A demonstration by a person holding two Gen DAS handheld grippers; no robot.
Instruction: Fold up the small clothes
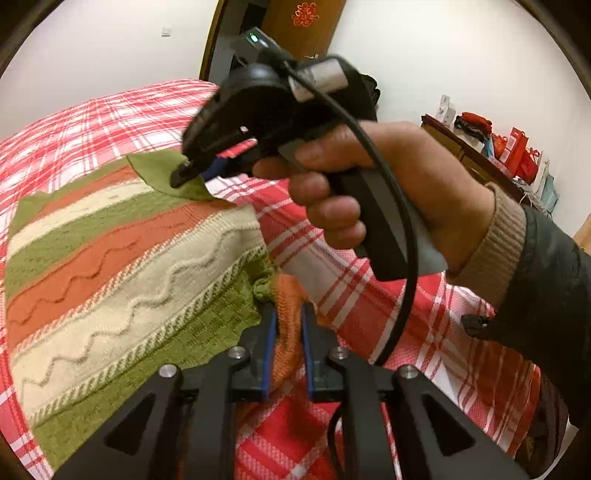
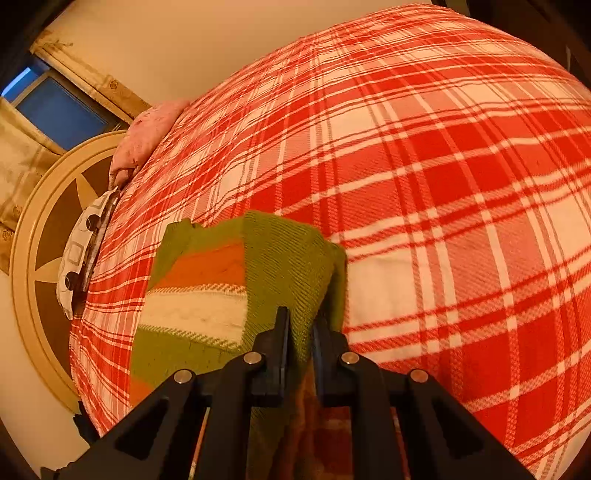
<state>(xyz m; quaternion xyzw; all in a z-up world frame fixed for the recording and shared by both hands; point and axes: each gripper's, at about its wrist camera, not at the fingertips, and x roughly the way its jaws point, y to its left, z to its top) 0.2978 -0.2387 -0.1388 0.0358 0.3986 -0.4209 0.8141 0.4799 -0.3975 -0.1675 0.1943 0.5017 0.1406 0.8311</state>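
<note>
A small knitted sweater (image 1: pixel 122 251) with green, orange and cream stripes lies on a bed with a red and white plaid cover (image 1: pixel 369 306). My left gripper (image 1: pixel 288 314) is shut on an orange and green edge of the sweater near its right side. My right gripper (image 1: pixel 184 173), held in a hand, is shut on a green corner at the sweater's far edge. In the right wrist view the right gripper (image 2: pixel 301 321) pinches a green fold of the sweater (image 2: pixel 284 258), lifted a little above the bed cover (image 2: pixel 443 184).
A brown shelf with red bags and clothes (image 1: pixel 506 151) stands against the wall at the right. A wooden door (image 1: pixel 303 26) is behind the bed. A pink pillow (image 2: pixel 147 133) and a patterned cloth (image 2: pixel 85 240) lie at the bed's far left edge.
</note>
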